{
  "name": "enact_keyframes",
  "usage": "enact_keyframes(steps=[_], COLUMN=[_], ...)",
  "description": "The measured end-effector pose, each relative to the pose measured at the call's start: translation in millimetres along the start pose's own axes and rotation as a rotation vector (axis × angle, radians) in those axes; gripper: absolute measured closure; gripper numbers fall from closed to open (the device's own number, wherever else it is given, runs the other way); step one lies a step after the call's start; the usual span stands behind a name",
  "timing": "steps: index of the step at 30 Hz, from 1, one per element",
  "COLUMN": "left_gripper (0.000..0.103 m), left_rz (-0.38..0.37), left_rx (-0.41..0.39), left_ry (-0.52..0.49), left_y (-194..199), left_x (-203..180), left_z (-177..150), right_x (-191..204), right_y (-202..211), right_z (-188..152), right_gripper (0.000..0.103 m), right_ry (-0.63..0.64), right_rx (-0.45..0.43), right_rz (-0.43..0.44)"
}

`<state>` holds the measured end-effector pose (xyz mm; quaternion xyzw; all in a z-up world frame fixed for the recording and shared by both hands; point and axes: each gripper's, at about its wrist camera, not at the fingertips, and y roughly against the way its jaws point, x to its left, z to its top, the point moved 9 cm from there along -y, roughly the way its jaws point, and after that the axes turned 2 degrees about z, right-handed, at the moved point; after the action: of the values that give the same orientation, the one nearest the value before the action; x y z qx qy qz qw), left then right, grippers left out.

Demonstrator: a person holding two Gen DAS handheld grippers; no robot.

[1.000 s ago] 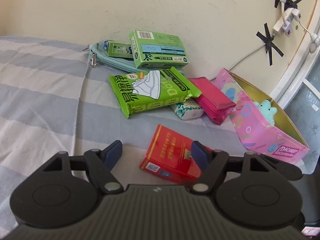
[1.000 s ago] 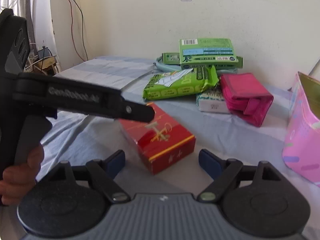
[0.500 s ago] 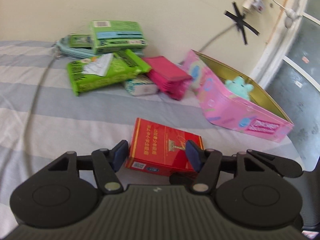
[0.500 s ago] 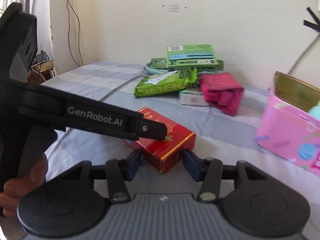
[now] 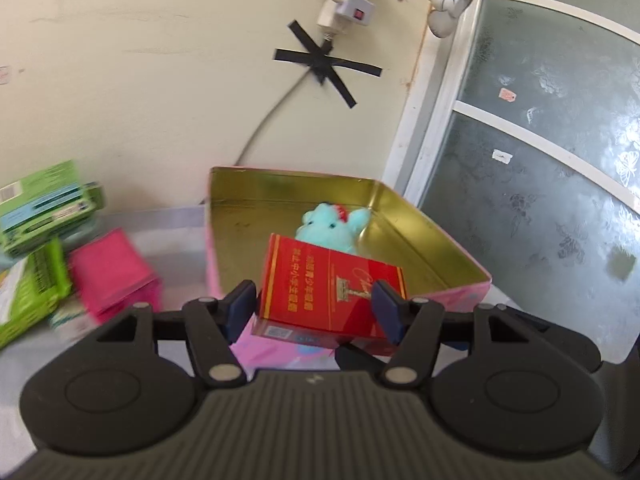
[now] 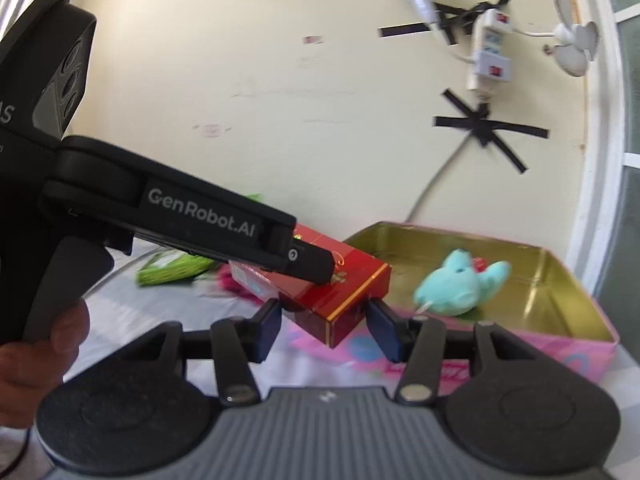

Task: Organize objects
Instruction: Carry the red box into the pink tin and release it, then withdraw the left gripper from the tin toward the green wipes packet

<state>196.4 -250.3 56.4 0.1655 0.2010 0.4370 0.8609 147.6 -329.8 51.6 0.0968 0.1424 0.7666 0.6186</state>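
A red box [image 5: 328,284] with gold print is held in the air by both grippers, at the near edge of the pink tin [image 5: 440,252]. My left gripper [image 5: 316,306] is shut on its two long sides. My right gripper [image 6: 326,324] is shut on one end of the red box [image 6: 344,284]. The pink tin [image 6: 560,280] has a gold inside and holds a teal plush toy [image 6: 452,284], which also shows in the left wrist view [image 5: 332,226]. The left gripper's body [image 6: 192,216] crosses the right wrist view.
Green boxes [image 5: 44,204], a green packet [image 5: 32,288] and a pink pouch [image 5: 112,272] lie left of the tin on the striped bed. A wall with taped power strips [image 6: 488,56] and a frosted glass door [image 5: 540,160] stand behind.
Both grippers closed on the red box, lifted it off the bed and carried it right to the pink tin.
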Motion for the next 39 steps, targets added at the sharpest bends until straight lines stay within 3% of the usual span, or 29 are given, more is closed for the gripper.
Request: enact_keyframes(steps=[8, 14, 20, 27, 35, 39], left_gripper=[0.036, 0.036, 0.035, 0.035, 0.029, 0.029], left_rz=[-0.054, -0.080, -0.058, -0.029, 0.023, 0.081], left_rx=[0.065, 0.096, 0.119, 0.086, -0.039, -0.039], left_ry=[0.019, 0.003, -0.008, -0.022, -0.060, -0.071], left_y=[-75, -100, -112, -94, -19, 8], left_x=[-35, -53, -56, -51, -25, 4], left_z=[12, 14, 5, 5, 2, -18], right_x=[-65, -92, -104, -103, -81, -61], right_y=[-31, -42, -44, -32, 3, 13], right_z=[-6, -12, -20, -20, -20, -25], right_gripper=[0.051, 0.045, 0.038, 0.036, 0.036, 0.036], right_ry=[-0.047, -0.065, -0.102, -0.119, -0.165, -0.197], right_rx=[0.039, 0.052, 0.028, -0.016, -0.107, -0.102], right_rz=[-0.096, -0.149, -0.166, -0.162, -0.137, -0.100])
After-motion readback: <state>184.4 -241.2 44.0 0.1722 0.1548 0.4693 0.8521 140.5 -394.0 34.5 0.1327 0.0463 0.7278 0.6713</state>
